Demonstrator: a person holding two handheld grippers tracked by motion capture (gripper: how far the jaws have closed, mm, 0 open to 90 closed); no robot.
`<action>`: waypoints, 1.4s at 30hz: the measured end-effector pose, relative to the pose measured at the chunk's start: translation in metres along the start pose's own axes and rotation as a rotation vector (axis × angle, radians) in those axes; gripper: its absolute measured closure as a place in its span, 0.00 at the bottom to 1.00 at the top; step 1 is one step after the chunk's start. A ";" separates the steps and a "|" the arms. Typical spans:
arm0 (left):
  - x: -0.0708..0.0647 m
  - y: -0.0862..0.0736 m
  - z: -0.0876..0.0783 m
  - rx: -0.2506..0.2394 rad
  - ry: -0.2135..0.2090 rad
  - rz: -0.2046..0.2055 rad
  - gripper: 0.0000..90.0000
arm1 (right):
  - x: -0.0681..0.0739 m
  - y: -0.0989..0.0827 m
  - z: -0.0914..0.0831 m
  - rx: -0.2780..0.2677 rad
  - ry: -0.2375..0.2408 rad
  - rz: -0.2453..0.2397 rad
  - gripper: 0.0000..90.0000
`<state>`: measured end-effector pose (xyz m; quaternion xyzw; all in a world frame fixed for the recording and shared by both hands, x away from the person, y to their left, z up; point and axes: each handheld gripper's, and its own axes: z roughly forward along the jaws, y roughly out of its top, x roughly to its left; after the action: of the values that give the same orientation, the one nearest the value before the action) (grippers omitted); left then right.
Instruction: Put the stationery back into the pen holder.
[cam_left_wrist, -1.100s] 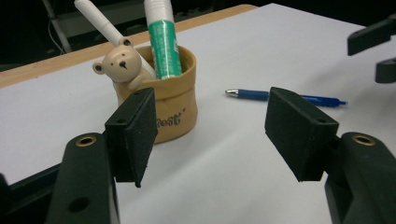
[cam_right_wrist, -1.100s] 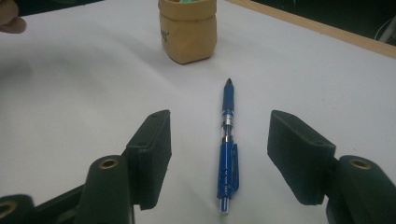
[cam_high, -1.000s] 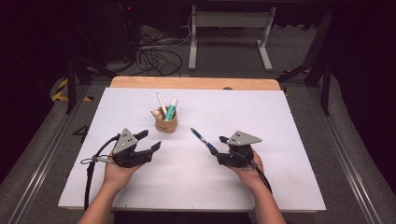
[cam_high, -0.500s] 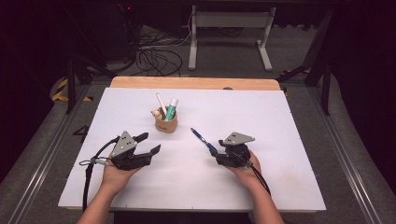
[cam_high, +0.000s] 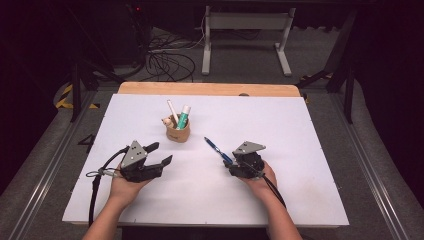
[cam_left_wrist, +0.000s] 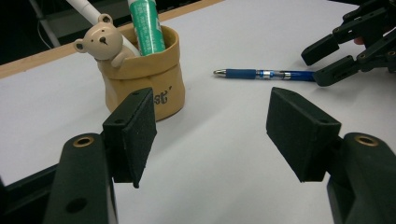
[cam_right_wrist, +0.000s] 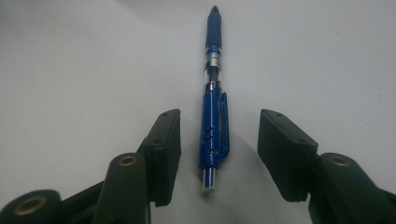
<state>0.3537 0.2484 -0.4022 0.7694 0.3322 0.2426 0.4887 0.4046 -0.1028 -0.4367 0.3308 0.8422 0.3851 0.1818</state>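
The blue pen (cam_right_wrist: 212, 100) lies flat on the white table sheet (cam_high: 300, 130), its dark rubber grip and tip pointing away from the right gripper (cam_right_wrist: 215, 154) and its clear middle section, metal band and glossy blue clip end lying between that gripper's two black jaws. Those jaws have just been closing; a gap shows on each side of the barrel and neither flat pad touches it, so the pen is straddled, not held. Taking the pen as the mark, the tan pen holder (cam_left_wrist: 144, 77) stands well apart beyond its tip and to the left in the high view: a soft-looking sack shape with a rolled rim, a small bear figure (cam_left_wrist: 103, 43) peering over the edge, a green marker (cam_left_wrist: 145, 25) and a white pen (cam_left_wrist: 88, 9) upright inside. The left gripper (cam_high: 159, 154) rests farther left of the pen, jaws spread wide with nothing between them, facing the holder. Bare sheet lies open all around the pen and out to the edges. The sheet is matte and smooth; behind it shows a wooden table edge (cam_high: 210, 88), then grey floor with cables (cam_high: 165, 62) and a metal stand (cam_high: 245, 35).
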 end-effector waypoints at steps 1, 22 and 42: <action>0.000 0.000 0.000 0.000 0.000 -0.001 0.38 | 0.000 0.000 0.001 0.007 -0.004 -0.001 0.57; 0.002 -0.001 0.004 0.008 -0.005 -0.004 0.38 | -0.008 0.002 0.004 0.028 0.001 0.078 0.74; 0.000 -0.002 0.005 0.009 -0.028 -0.032 0.37 | -0.006 0.004 -0.003 -0.012 0.045 0.078 0.90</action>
<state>0.3569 0.2459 -0.4060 0.7696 0.3385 0.2225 0.4936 0.4088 -0.1071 -0.4316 0.3535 0.8301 0.4044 0.1496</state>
